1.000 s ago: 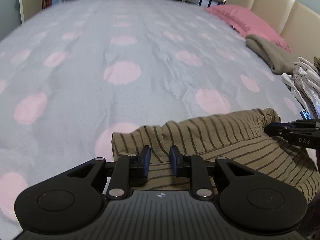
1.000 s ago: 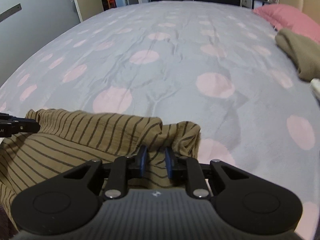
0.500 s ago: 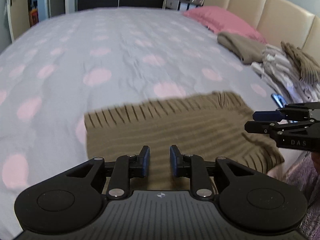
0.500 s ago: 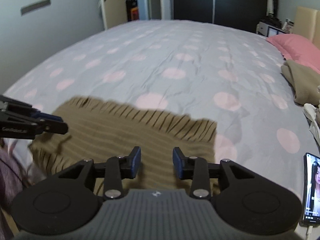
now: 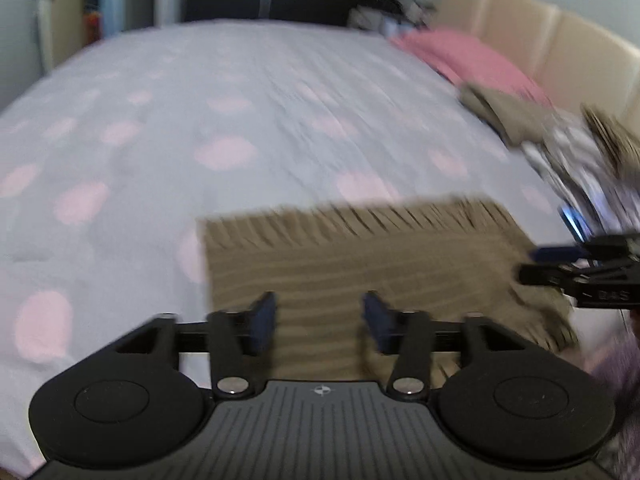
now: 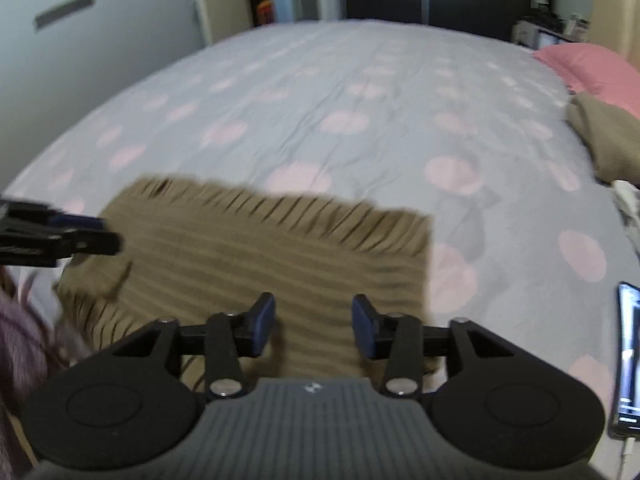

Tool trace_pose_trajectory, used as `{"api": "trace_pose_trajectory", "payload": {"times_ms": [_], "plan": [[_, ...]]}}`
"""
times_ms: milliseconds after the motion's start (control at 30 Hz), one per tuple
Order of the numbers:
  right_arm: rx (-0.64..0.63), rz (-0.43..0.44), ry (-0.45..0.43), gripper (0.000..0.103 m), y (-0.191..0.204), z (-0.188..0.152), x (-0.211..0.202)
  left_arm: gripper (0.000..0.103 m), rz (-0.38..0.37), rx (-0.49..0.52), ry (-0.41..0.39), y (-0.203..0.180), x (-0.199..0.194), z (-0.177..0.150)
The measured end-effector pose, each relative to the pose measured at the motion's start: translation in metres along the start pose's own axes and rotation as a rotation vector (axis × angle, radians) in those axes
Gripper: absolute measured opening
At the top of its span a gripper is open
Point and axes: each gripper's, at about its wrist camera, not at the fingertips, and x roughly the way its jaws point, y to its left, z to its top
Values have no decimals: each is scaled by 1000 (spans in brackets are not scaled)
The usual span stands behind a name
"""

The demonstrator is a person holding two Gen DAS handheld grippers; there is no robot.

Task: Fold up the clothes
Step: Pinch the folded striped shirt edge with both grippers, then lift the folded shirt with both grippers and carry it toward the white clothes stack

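Both grippers hover over the near edge of the garment [image 6: 256, 256], a striped tan piece lying flat on the bed [image 6: 360, 92], its long axis running side to side between them. The left gripper [image 5: 319, 322] sits above its left half and the right gripper [image 6: 314, 324] above its right half, so neither is clearly nearer; each has its jaws opening, with nothing pinched between them. Motion blur smears the stripes and the far edge, so layers cannot be counted. The pile [image 5: 560, 136] of other clothes to the right, by the pillow [image 5: 472, 56], is blurred too.
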Motion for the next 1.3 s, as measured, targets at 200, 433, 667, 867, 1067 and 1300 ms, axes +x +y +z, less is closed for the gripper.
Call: {"api": "trace_pose_trajectory", "payload": {"times_ms": [200,433,667,867,1067,1300], "plan": [[177,-27,22,64,-47,8,8,57,-9,-176,80,38,12,5],[240,24,108,64,-60,5,37,57,-61,-283,198,60,42,-4],[302,61,156,66,-68,-7,55,71,-107,-297,232,60,60,-13],[264,56,155,63,-59,-6,64,73,-103,-244,211,48,65,-15],[265,93,150,40,-54,-5,65,69,-97,-200,190,41,61,-19],[263,129,124,15,-46,-4,62,29,-104,-186,131,38,50,-16]]}}
